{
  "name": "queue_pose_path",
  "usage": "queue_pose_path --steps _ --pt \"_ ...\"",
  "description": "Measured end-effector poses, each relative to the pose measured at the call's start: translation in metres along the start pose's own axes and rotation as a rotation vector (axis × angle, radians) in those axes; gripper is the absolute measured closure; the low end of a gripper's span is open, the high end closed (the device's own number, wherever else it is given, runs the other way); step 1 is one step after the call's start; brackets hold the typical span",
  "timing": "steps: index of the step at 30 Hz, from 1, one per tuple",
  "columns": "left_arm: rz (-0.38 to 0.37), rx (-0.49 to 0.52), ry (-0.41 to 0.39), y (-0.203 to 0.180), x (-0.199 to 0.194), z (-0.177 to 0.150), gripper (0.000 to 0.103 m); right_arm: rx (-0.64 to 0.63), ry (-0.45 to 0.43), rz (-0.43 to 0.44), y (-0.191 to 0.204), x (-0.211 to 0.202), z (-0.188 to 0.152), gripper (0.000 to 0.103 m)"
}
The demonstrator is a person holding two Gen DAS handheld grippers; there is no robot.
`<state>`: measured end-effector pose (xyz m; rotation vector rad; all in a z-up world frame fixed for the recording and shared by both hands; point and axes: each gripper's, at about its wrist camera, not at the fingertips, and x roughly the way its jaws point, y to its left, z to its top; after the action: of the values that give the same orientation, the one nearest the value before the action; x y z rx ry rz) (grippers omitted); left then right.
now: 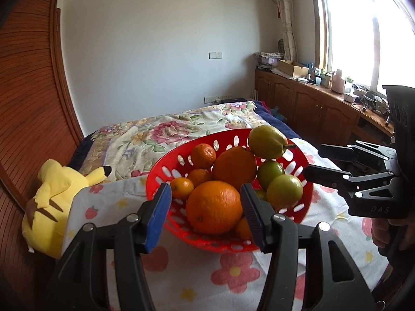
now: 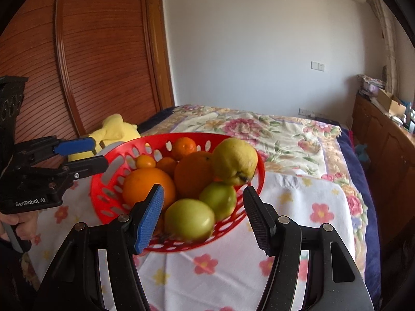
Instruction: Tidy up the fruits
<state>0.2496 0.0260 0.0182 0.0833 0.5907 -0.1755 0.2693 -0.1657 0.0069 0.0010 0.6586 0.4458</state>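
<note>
One red basket [image 1: 166, 167] mid-frame holds two big oranges [image 1: 214, 207], two green apples [image 1: 284, 191], one pear [image 1: 267, 141]; left gripper [image 1: 206, 213] and right gripper [image 2: 205, 219] both gape, grasping nothing.

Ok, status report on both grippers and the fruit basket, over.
Left gripper open, empty. Right gripper open, empty. Red basket full of oranges and green fruit, on the flowered cloth. Yellow plush toy beside it; nothing blocking.

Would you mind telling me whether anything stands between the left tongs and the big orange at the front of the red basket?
Nothing visible does. The left tongs are open just short of the big orange, with only the red basket rim below them.
</note>
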Motion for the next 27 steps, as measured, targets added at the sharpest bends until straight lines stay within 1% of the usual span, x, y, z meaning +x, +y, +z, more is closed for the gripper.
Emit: queue_pose_path --steps 10,11,12,16,18,19,21,23,27 --pt "0.012 -0.016 -0.032 0.002 -0.04 -0.025 0.043 0.021 -0.023 -0.054 0.024 -0.026 -0.023 0.037" --pt "0.013 -0.017 -0.037 0.002 -0.044 -0.027 0.04 0.021 -0.025 -0.057 0.026 -0.028 -0.025 0.036" --pt "0.013 -0.018 -0.046 0.001 -0.048 -0.028 0.034 0.022 -0.029 -0.059 0.029 -0.031 -0.026 0.036" --pt "0.016 -0.019 -0.081 -0.001 -0.062 -0.033 0.03 0.027 -0.047 -0.077 0.038 -0.04 -0.032 0.031" --pt "0.018 -0.024 -0.091 -0.003 -0.066 -0.034 0.022 0.028 -0.059 -0.083 0.042 -0.046 -0.034 0.027" --pt "0.019 -0.026 -0.098 -0.003 -0.068 -0.035 0.021 0.03 -0.063 -0.086 0.043 -0.048 -0.035 0.024" --pt "0.021 -0.029 -0.109 -0.005 -0.073 -0.035 0.014 0.034 -0.078 -0.09 0.045 -0.054 -0.036 0.02" --pt "0.033 -0.031 -0.124 -0.006 -0.078 -0.035 0.011 0.033 -0.091 -0.1 0.048 -0.058 -0.037 0.016" --pt "0.05 -0.034 -0.16 -0.008 -0.088 -0.035 0.003 0.034 -0.122 -0.123 0.051 -0.07 -0.037 0.013"
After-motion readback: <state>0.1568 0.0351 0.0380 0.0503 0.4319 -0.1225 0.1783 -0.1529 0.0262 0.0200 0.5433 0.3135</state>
